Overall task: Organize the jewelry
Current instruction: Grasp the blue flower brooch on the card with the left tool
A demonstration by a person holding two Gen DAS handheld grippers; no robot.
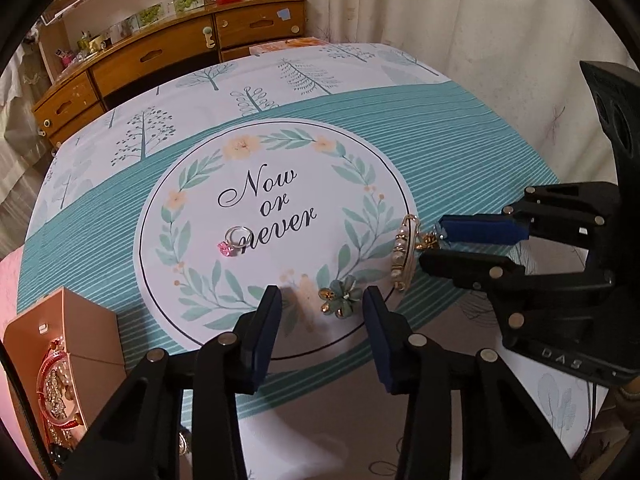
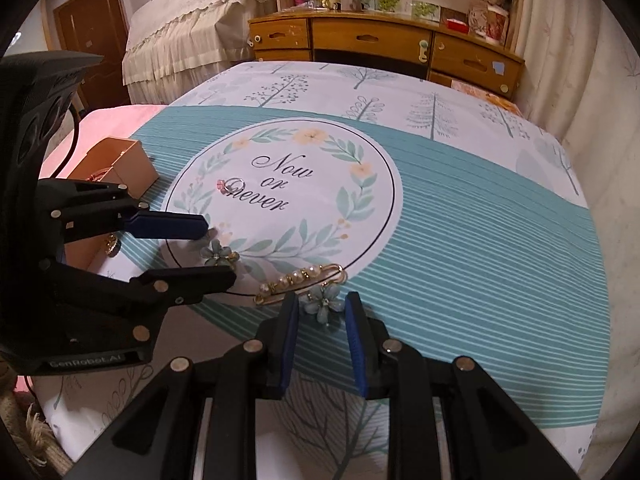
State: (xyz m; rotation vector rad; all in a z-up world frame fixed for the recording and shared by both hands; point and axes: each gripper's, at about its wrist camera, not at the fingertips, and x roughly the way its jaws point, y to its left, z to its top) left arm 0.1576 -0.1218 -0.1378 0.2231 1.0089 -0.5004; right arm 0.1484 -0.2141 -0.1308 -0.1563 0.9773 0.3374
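Nearest your left tool [image 1: 323, 312] lies a blue-green flower earring [image 1: 338, 300], flat on the tablecloth [image 1: 460, 128] at the lower rim of the printed white circle. The tool's two fingers [image 1: 262, 332] stand wide apart, one on each side of the flower, and whether either touches it you cannot tell from here. In the right wrist view the same tool [image 2: 218, 250] comes in from the left, with that flower earring [image 2: 219, 254] between its upper blue pad and lower black finger.

Your right tool [image 2: 322, 308] is also spread apart, and a second blue flower earring [image 2: 322, 302] sits in the gap between its pads [image 2: 290, 320], unclamped. Just beyond those tips lies a gold pearl pin [image 2: 300, 282], stretched sideways along the circle's black edge line, one end close to the left-hand pad. From the left wrist view the pearl pin [image 1: 404, 254] stands just ahead of the right tool [image 1: 434, 244], and the second earring is mostly hidden between the fingers.

A silver ring with a pink stone [image 1: 236, 242] rests well apart from both tools, on the word "never" in the middle of the circle. At the desk's left edge stands a tan jewelry box [image 1: 60, 344], open, with bracelets and beaded pieces inside. Behind the desk is a wooden dresser [image 2: 384, 40].
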